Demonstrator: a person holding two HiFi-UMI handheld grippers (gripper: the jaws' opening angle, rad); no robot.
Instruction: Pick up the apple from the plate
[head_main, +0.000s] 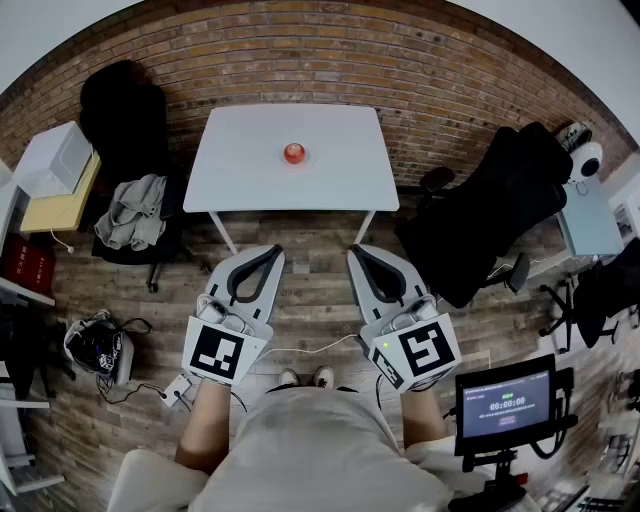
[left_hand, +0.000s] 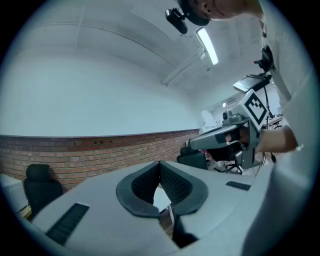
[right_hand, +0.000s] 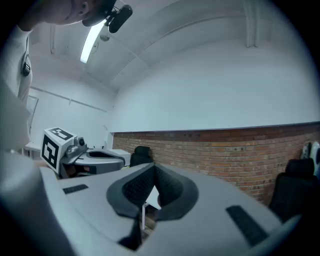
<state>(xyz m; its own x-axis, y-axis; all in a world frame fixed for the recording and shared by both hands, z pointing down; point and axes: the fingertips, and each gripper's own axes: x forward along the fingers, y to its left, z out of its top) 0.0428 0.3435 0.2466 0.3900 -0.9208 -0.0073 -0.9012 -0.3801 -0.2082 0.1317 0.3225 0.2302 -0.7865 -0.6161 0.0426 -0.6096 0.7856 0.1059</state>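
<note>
Well, you haven't started: left gripper (head_main: 271, 253) and right gripper (head_main: 357, 251) are closed, empty. Walk to the apple (head_main: 294, 153), then open one.

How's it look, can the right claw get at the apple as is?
Probably not from here: the right claw is shut and held short of the white table, apple mid-table. Nothing stands between them, so stepping closer and opening should do.

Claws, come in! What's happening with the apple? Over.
Left claw and right claw shut, empty. Apple untouched, middle of table. Nothing in the way.
</note>
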